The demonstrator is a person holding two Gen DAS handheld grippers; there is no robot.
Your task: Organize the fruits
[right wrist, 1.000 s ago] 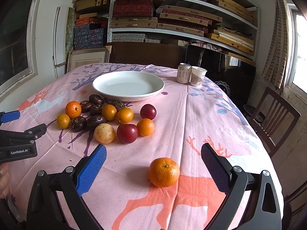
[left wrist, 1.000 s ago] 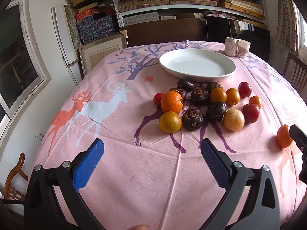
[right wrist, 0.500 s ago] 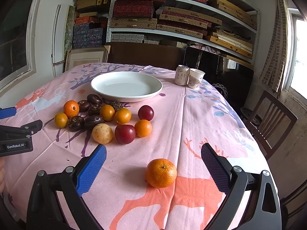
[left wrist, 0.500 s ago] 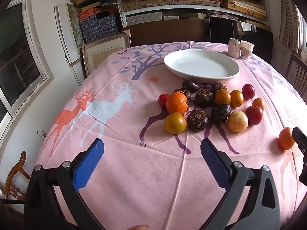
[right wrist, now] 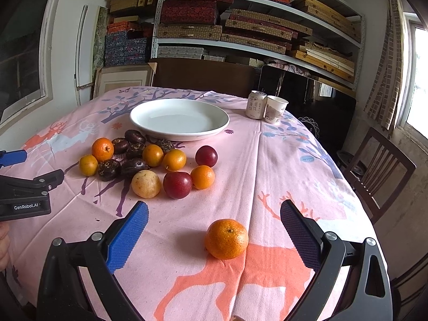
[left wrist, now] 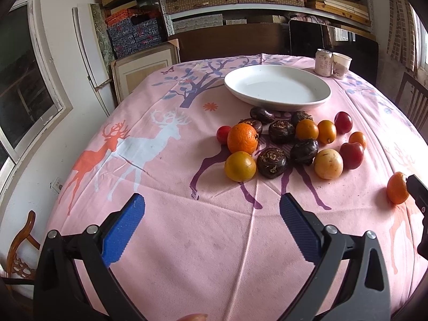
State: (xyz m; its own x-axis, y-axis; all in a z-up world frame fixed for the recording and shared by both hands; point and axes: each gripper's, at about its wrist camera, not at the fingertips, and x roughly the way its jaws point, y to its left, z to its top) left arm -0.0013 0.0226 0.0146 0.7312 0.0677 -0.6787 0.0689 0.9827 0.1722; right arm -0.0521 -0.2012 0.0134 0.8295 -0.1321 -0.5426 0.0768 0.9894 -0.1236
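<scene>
On the bench [right wrist: 281,160], which is draped in a pink cloth printed with deer and trees, everything is laid out below wall shelves [right wrist: 240,26] stacked with flat boxes. A dark wooden chair [right wrist: 382,171] is seen at the bench's right edge. A white plate [right wrist: 179,131] is set toward the far side, holding nothing. A drink can [right wrist: 256,104] and a paper cup [right wrist: 275,109] are placed touching each other, beyond and to the right of the plate. A cluster of fruits [left wrist: 286,144] is gathered just in front of the plate: oranges, red plums, a pale yellow fruit and dark brown wrinkled ones, many of them touching. One lone orange [right wrist: 226,239] is found well apart from the cluster, nearer the front right. The right claw [right wrist: 214,226] is held released, its jaws spread wide on either side of this orange without touching it. The left claw [left wrist: 211,219] is likewise spread wide over bare cloth, in front of the cluster, with nothing gripped.
</scene>
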